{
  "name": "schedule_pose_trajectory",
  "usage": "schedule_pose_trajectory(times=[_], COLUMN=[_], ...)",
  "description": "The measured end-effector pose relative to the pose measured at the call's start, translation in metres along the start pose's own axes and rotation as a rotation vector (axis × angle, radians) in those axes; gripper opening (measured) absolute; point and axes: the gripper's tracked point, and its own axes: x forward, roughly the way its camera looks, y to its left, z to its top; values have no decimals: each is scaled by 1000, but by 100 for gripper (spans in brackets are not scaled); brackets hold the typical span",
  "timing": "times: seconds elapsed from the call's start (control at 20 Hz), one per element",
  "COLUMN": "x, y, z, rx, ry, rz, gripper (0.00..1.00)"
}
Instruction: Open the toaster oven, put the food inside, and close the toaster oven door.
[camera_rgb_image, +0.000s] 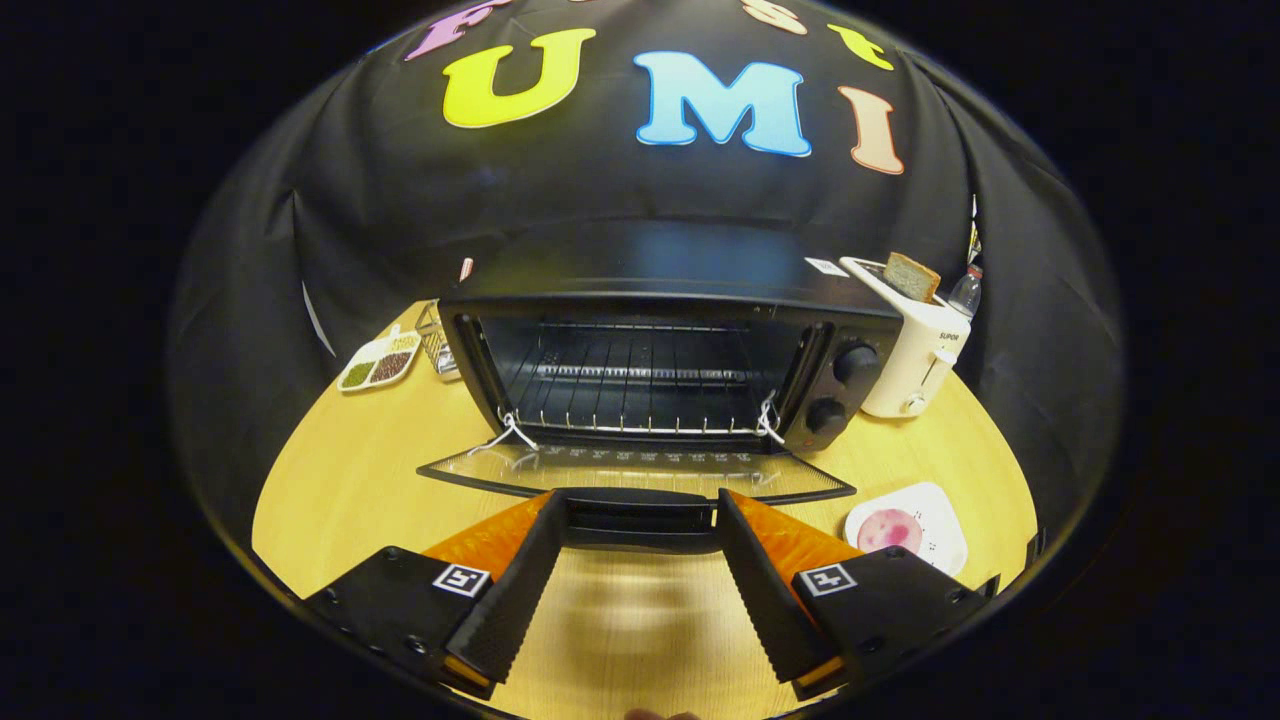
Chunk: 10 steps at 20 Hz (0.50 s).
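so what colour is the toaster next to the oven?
White toaster, bread slice sticking out; gripper view shows it.

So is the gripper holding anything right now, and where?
The gripper has its fingers either side of the open oven door handle. Whether they actually press it cannot be told.

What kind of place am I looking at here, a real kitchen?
Probably a staged booth, not a real kitchen: a toaster oven with its door down and a white toaster sit on a wooden table against black cloth. The gripper, open, flanks the door handle.
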Motion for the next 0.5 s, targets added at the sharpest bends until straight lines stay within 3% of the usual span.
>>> schedule_pose_trajectory(times=[0.3,0.5], x=[16,2], y=[-10,-18], z=[-59,-70], rx=[-56,-54], ry=[158,180], rz=[6,7], gripper=[97,97])
